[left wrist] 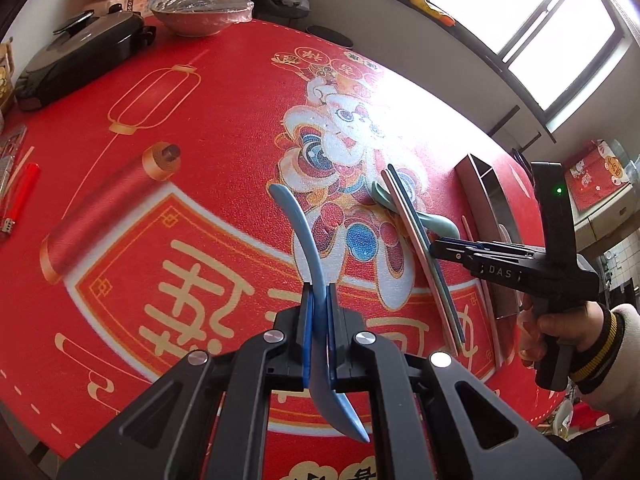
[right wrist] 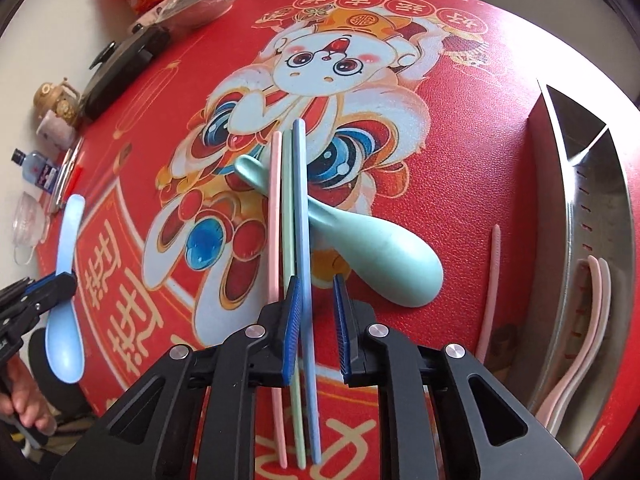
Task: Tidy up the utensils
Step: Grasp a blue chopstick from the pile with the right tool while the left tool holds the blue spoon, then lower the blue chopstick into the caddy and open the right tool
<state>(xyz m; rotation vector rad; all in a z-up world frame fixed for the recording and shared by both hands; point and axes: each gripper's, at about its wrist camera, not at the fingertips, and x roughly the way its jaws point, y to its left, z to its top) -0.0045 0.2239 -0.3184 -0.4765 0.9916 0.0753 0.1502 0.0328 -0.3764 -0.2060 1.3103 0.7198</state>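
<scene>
Left wrist view: your left gripper [left wrist: 319, 312] is clenched on the blue spoon [left wrist: 308, 248]. Its handle sticks out forward over the red mat [left wrist: 200, 140] and its bowl hangs back under the jaws. Your right gripper [left wrist: 440, 249] comes in from the right edge, with your hand [left wrist: 560, 332] on its grip, and its tip sits at the chopstick bundle [left wrist: 420, 248]. The bundle lies across a mint green spoon [left wrist: 438, 222] near the mat's right side. Whether the bundle is gripped can't be told from this view. A steel tray [left wrist: 486, 196] runs along the mat's right edge. A dark lidded pan [left wrist: 80, 56] and a covered bowl [left wrist: 200, 12] sit at the far left corner, and a red lighter [left wrist: 18, 204] lies at the left edge.

Right wrist view: the right gripper [right wrist: 318, 320] straddles the blue chopstick [right wrist: 302, 240]. The left pad touches it, but a gap shows at the right pad, so the jaws are nearly closed and not yet clamped. The green chopstick [right wrist: 287, 208] and pink chopstick [right wrist: 274, 208] lie just left of it, outside the jaws. All three cross the mint green spoon [right wrist: 380, 256] mid-mat. A single pink chopstick [right wrist: 493, 280] lies just beside the steel tray [right wrist: 600, 200], and pink and white spoons [right wrist: 588, 320] rest inside it. The left gripper [right wrist: 48, 288] at the left edge holds the blue spoon [right wrist: 66, 300] above the mat.
</scene>
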